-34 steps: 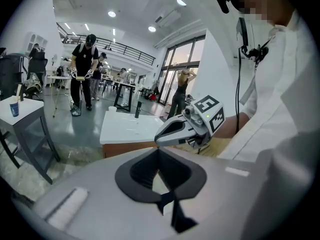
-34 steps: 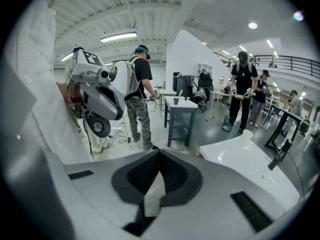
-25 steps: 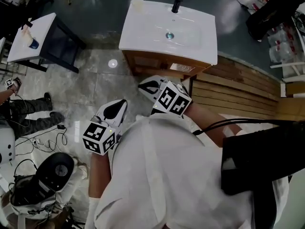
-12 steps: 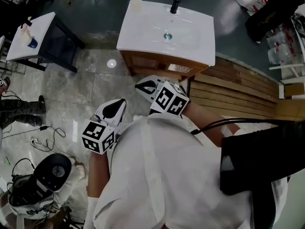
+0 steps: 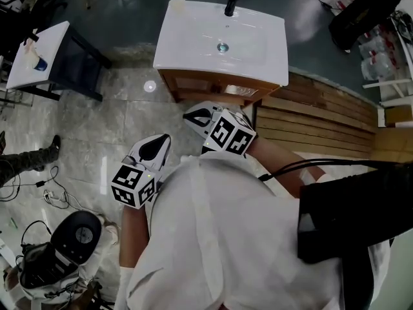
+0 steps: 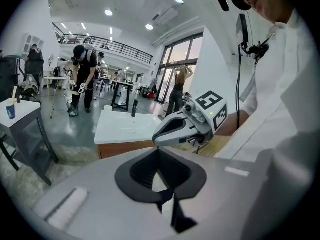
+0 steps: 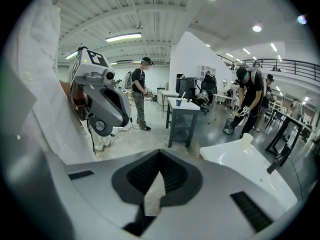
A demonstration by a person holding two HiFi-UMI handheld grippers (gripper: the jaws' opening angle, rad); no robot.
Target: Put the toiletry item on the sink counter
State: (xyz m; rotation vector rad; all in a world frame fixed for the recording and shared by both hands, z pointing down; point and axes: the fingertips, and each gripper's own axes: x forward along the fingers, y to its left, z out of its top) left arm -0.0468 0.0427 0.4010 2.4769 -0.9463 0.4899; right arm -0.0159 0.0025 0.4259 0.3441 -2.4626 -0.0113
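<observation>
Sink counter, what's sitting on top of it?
The sink counter holds a pale cup at its back left corner, a black faucet and a drain. Its top hides most of the wooden cabinet below.

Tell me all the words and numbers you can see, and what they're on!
No word or number here can be read.
Left cube: black-and-white square patterns only, no letters.
Right cube: the same kind of patterns, no letters.
Blue cup: any print is too small to read.
Bottles: labels too blurred to read.
</observation>
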